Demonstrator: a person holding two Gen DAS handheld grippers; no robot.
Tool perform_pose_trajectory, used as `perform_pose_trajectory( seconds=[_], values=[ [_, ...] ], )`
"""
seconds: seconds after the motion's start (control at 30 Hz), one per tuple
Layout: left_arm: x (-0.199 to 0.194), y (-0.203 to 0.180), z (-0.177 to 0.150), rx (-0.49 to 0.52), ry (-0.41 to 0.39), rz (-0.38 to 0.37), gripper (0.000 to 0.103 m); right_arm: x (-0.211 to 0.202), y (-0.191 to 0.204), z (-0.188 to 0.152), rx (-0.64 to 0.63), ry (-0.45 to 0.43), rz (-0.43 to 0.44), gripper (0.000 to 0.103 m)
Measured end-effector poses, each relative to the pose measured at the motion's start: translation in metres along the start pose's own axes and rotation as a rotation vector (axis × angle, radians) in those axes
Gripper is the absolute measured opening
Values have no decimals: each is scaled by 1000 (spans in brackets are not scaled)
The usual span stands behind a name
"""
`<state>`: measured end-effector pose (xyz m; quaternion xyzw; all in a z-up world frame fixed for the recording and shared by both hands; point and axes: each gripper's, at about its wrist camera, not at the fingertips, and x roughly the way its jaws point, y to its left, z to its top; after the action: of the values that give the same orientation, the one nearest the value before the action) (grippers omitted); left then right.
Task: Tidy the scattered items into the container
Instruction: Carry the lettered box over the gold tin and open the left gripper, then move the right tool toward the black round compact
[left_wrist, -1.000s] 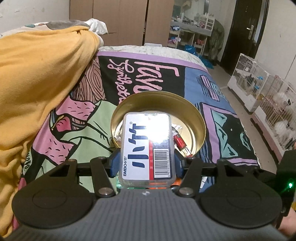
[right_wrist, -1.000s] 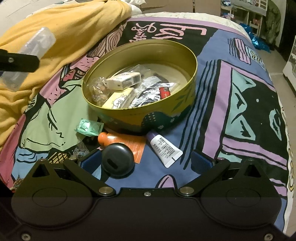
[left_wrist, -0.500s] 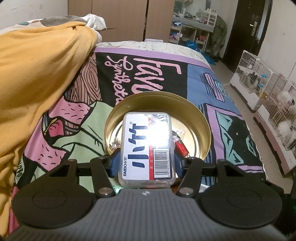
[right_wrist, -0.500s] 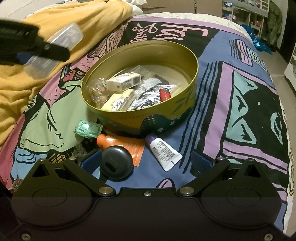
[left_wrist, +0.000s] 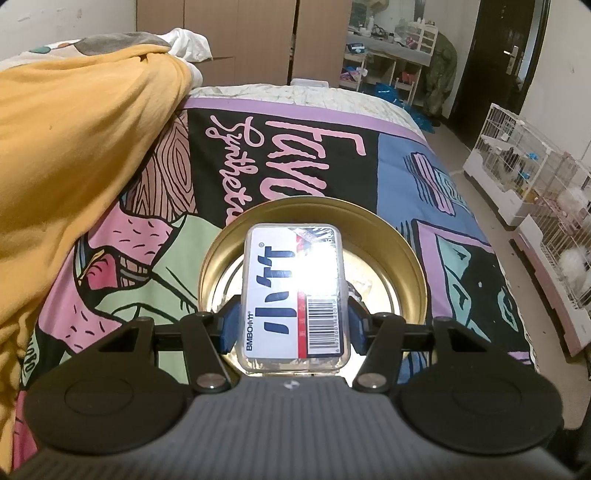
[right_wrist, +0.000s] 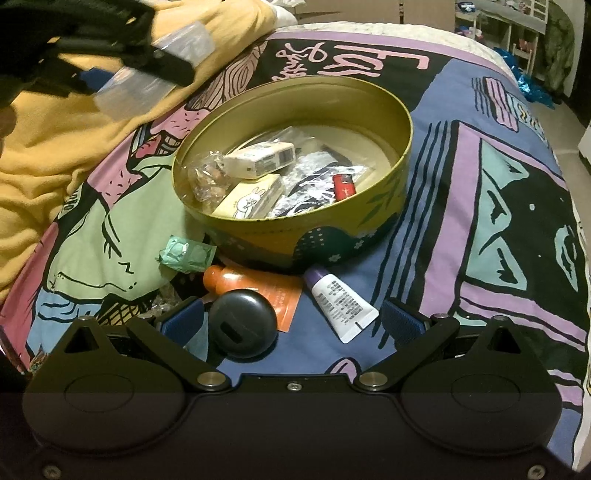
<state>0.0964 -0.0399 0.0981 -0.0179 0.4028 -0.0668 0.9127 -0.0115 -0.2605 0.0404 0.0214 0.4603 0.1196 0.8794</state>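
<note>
Bedspread (left_wrist: 110, 280) carries the round tin (left_wrist: 410, 258), which since a second ago has drawn in centrally beyond the left tongs (left_wrist: 293, 325) clamping a clear labelled box (left_wrist: 293, 291), so release looks near, while the right tongs (right_wrist: 291, 321) gape over a black case (right_wrist: 242, 328).

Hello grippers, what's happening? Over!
Left gripper shut on clear plastic box, above round gold tin. Right gripper open over black round case. Nothing blocking.
</note>
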Motion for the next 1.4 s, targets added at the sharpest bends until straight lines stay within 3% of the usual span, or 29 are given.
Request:
perform_pose_trajectory(
  seconds=[0.47, 0.6, 0.8, 1.03, 1.4],
  values=[
    [30, -4, 19, -22, 3, 16, 61, 13, -1, -5, 2, 30, 23, 103],
    [41, -4, 26, -11, -9, 1, 103, 17, 1, -7, -14, 36, 24, 103],
    [32, 16, 14, -40, 12, -18, 103, 20, 6, -9, -37, 33, 55, 103],
    [22, 44, -25, -67, 73, -19, 103, 19, 23, -9, -99, -6, 97, 101],
    [14, 69, -84, -122, 144, 0, 103, 44, 51, -24, -245, 37, 49, 90]
  ],
)
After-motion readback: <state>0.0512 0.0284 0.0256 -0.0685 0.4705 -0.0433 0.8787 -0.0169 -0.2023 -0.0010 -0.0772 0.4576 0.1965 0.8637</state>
